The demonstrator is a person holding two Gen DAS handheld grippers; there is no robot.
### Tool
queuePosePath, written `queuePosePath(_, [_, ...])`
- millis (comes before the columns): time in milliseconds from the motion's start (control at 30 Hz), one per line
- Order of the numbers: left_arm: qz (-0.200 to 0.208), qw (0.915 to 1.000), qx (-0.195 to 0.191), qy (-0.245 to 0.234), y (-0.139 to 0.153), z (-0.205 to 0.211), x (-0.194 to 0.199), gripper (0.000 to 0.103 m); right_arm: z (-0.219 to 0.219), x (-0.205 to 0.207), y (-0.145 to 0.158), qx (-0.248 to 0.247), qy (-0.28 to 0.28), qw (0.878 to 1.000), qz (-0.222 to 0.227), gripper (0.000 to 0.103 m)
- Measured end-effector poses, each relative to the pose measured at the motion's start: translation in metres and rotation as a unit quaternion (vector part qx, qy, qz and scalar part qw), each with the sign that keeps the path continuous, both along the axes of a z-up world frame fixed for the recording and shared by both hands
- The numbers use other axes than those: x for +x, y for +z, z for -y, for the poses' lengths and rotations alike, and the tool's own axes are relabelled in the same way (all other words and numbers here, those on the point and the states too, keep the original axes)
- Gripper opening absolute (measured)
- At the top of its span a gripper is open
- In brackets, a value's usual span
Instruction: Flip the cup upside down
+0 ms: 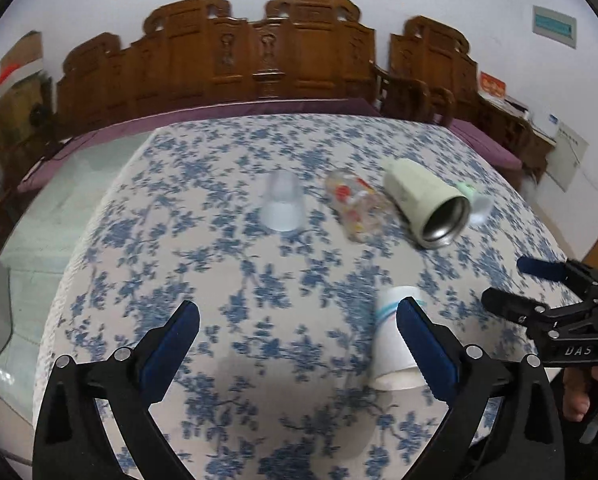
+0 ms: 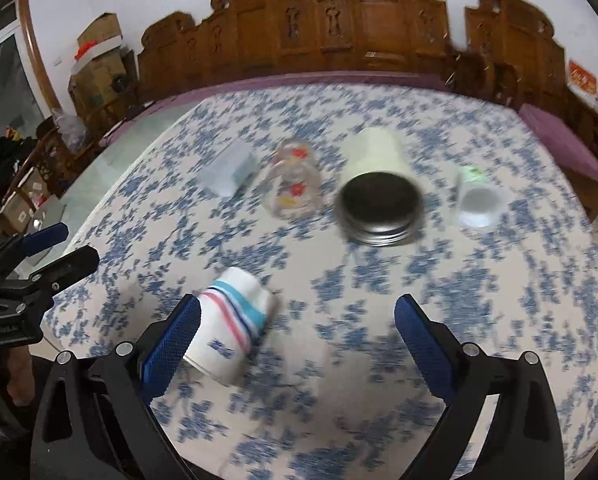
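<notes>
Left wrist view, L to R. My left gripper (image 1: 297, 322) hovers over the blue-floral tablecloth (image 1: 227, 248), fingers spread wide, nothing held. Far row: frosted translucent plastic cup (image 1: 281, 206), standing mouth-down; clear glass cup w/ red and yellow print (image 1: 355, 210), on its side; pale green metal-lined tumbler (image 1: 425, 208), on its side, mouth toward the camera; small white cup w/ green base (image 1: 477, 204), mostly hidden behind the tumbler. Near row: white paper cup w/ blue and pink stripes (image 1: 391, 340), lying on the cloth just inside my right-hand finger; touching or not, I cannot tell. Blue print on the paper cup is too blurred to read. At the R edge my right gripper (image 1: 507, 284), fingers parted and empty, body marked "DAS". Carved wooden bench (image 1: 259, 56) behind the table.
</notes>
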State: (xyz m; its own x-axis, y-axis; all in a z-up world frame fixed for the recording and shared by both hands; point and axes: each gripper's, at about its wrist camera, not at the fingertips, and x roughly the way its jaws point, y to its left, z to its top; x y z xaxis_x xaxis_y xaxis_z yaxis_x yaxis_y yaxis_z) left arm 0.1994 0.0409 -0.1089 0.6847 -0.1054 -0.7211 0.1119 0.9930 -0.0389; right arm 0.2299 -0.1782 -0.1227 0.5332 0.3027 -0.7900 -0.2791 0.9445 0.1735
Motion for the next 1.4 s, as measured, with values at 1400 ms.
queuePosePath(1400, [-0.018, 0.9993, -0.026, 0.021, -0.023, -0.032, 0.0, 0.095, -0.034, 0.071, -0.055, 0.079, -0.011, 0.981, -0.177, 0.058])
